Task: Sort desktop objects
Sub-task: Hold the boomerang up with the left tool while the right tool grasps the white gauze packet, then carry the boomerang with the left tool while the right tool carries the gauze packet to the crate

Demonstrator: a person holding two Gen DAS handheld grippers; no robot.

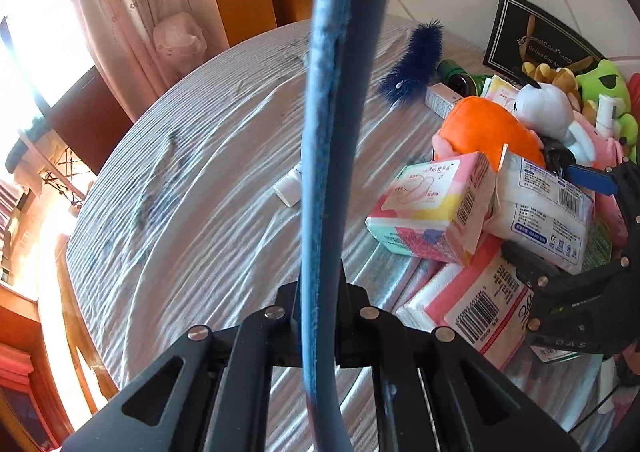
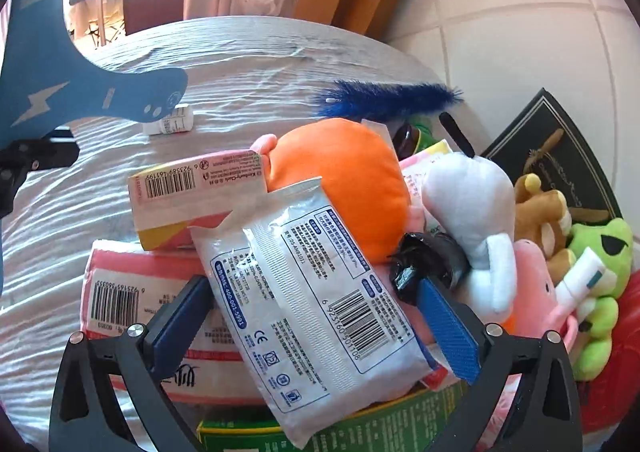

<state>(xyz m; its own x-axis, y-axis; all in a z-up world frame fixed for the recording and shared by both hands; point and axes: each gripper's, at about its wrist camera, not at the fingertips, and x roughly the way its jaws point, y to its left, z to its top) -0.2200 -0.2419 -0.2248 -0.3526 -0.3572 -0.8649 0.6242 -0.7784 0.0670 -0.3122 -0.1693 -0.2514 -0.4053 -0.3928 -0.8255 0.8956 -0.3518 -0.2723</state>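
My left gripper (image 1: 318, 292) is shut on a flat blue board (image 1: 320, 131) seen edge-on; it holds it upright above the striped cloth. The same board shows in the right wrist view (image 2: 48, 91), with a lightning mark. My right gripper (image 2: 320, 300) is open, its blue pads either side of a white wipes pack (image 2: 312, 312) that lies on the pile. It also shows in the left wrist view (image 1: 540, 211). An orange plush (image 2: 340, 187), a white plush (image 2: 472, 203) and pink tissue packs (image 2: 192, 187) lie close behind.
A small white bottle (image 2: 172, 121) lies alone on the cloth. A blue fuzzy brush (image 2: 384, 97), a black box (image 2: 560, 143), a brown plush (image 2: 540, 215) and a green frog plush (image 2: 600, 252) crowd the right. A green box (image 2: 360, 428) lies under the pile.
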